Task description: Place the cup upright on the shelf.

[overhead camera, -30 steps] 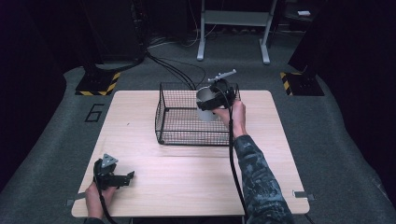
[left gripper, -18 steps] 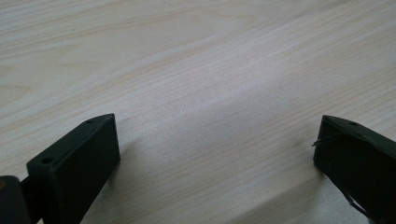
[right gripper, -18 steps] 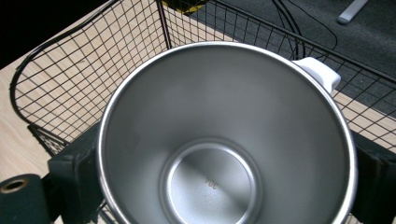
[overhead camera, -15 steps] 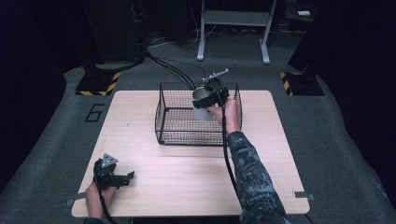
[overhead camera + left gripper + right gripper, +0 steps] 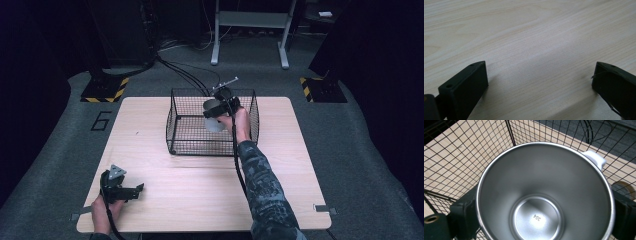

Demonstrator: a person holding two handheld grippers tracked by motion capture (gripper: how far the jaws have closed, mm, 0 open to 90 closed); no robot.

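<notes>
Steel cup held over wire basket

It is clamped by the right gripper — the left gripper is rested wide open, empty, on the table.

The steel mug ran off the bottom edge of the right gripper view, its lower rim and base outline cut away. Its white handle peeked just past the rim, the rest hidden behind the cup wall. The right gripper had both jaws mostly covered by the mug, with dark stubs showing at either side. A brown ring-shaped thing sat half behind the right jaw, too little visible to name. In the high view, the wire basket had its floor partly blocked by mug and hand. The left gripper had both jaws cropped by the frame's bottom corners.
</notes>
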